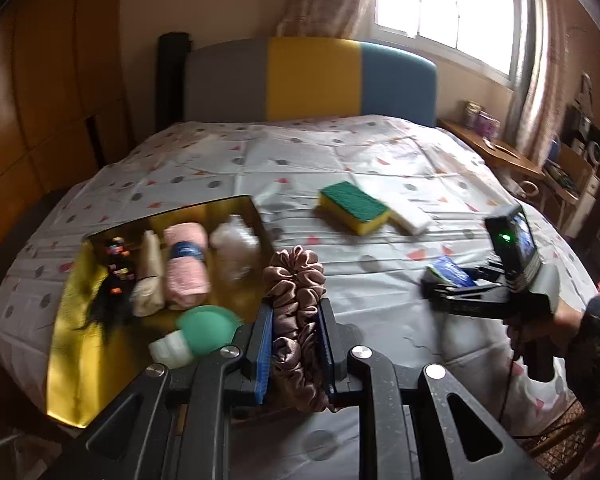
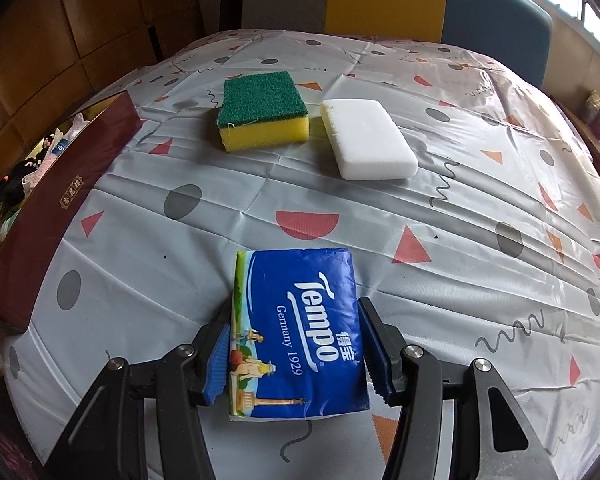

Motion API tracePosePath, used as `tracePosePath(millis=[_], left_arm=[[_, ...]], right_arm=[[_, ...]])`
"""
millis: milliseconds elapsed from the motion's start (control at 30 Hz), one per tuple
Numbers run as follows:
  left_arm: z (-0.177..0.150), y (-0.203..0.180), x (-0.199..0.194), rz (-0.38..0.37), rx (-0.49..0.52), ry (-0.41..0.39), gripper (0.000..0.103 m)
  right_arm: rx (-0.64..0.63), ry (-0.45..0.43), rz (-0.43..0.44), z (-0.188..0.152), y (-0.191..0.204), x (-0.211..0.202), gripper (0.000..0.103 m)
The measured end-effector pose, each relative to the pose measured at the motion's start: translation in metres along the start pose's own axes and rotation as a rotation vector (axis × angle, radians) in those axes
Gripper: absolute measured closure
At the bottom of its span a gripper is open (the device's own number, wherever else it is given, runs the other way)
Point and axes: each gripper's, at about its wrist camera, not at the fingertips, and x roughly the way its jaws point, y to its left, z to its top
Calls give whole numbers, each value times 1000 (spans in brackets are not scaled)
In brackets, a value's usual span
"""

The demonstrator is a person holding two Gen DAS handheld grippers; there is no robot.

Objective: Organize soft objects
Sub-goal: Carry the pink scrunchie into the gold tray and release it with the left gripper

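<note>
My left gripper (image 1: 294, 344) is shut on a mauve satin scrunchie (image 1: 296, 304), held above the near right corner of the gold-lined box (image 1: 72, 320). The box holds a pink rolled towel (image 1: 186, 270), a beige roll (image 1: 148, 276), a clear bag (image 1: 236, 248), black hair with beads (image 1: 108, 300) and a green round item (image 1: 208, 330). My right gripper (image 2: 296, 344) is shut on a blue Tempo tissue pack (image 2: 298, 328) over the bed; it also shows in the left wrist view (image 1: 450, 276). A green-yellow sponge (image 2: 262, 110) and a white sponge (image 2: 368, 144) lie further on.
The bed has a white patterned sheet (image 2: 480, 208) and a grey, yellow and blue headboard (image 1: 312, 80). The box's dark red wall (image 2: 56, 208) stands at the left in the right wrist view. A wooden side table (image 1: 496, 148) and shelves stand at the right.
</note>
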Motion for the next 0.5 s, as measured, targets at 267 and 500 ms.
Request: tracePosePath(millis=[267,500], left_arm=[[-5,60,-4,67,-100,15,84],[-20,158,1,136,-310,77,84]], right_arm=[[-9,0,-12,0,2,0,46],[-14,3,-16,1,3,1,46]])
